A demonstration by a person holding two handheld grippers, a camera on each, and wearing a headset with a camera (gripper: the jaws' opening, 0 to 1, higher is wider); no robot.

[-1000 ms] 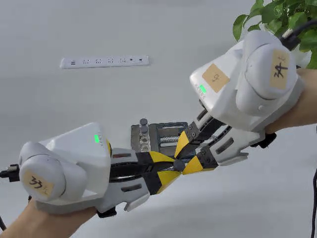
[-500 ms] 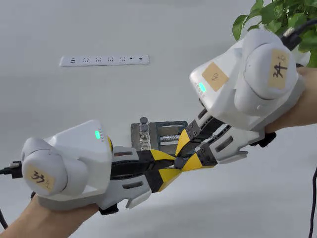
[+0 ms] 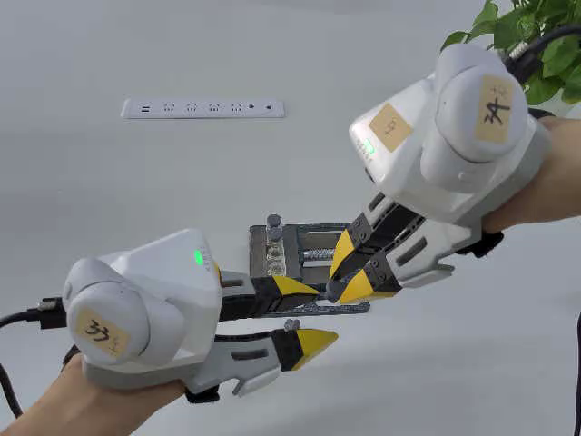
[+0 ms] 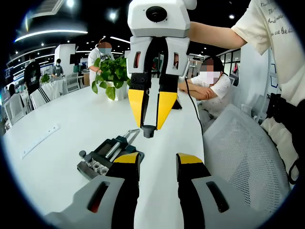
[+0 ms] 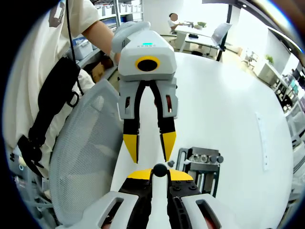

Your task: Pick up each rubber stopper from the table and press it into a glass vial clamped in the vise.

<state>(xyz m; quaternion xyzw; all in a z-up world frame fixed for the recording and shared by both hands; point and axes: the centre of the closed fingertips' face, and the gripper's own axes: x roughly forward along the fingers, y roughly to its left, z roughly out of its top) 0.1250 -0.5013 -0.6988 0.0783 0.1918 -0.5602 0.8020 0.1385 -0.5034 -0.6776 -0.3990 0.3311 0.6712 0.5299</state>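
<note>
Both jaws of the left hand-held gripper (image 3: 324, 313) stood apart with nothing between them. We saw the right hand-held gripper (image 3: 338, 289) clamped on a dark stopper (image 5: 159, 169), which it held in the air close to the left one's jaw tips, above the bench (image 3: 136, 200) and just in front of the vise (image 3: 313, 238). Vials (image 3: 275, 252) stood in a row in the vise, the farthest plugged.

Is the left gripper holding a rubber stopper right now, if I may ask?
No, the left gripper stands open and empty; the right gripper pinches the stopper.
</note>
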